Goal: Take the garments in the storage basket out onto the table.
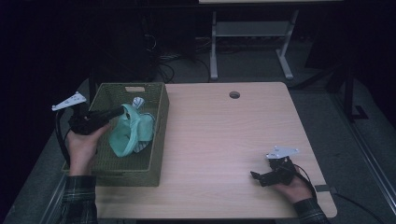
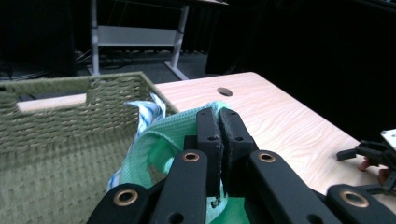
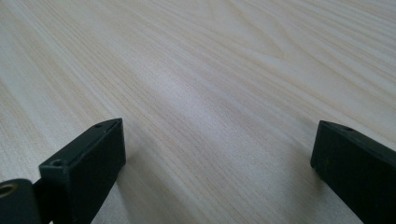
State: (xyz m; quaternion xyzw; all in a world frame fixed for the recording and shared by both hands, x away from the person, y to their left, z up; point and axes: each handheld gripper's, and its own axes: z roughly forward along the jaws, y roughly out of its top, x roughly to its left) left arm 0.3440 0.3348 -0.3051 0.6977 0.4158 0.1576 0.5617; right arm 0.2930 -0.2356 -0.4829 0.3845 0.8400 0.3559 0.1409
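Clamped on the mint cloth (image 2: 161, 140), left gripper (image 2: 218, 122) hangs it over the basket (image 1: 158, 122) — apparently clear of the bottom — while right gripper (image 3: 217, 154) rests spread, empty.

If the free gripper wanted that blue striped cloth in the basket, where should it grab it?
Probably the striped cloth's bunched tip poking above the green cloth, coming from above. The basket walls block the sides, and the left gripper holds the green cloth over the rest.

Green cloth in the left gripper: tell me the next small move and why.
Probably lift it a little higher, straight up. The left gripper is shut on the green cloth, which hangs over the woven basket with its lower part still inside, beside a striped cloth. The right gripper rests open on the table.
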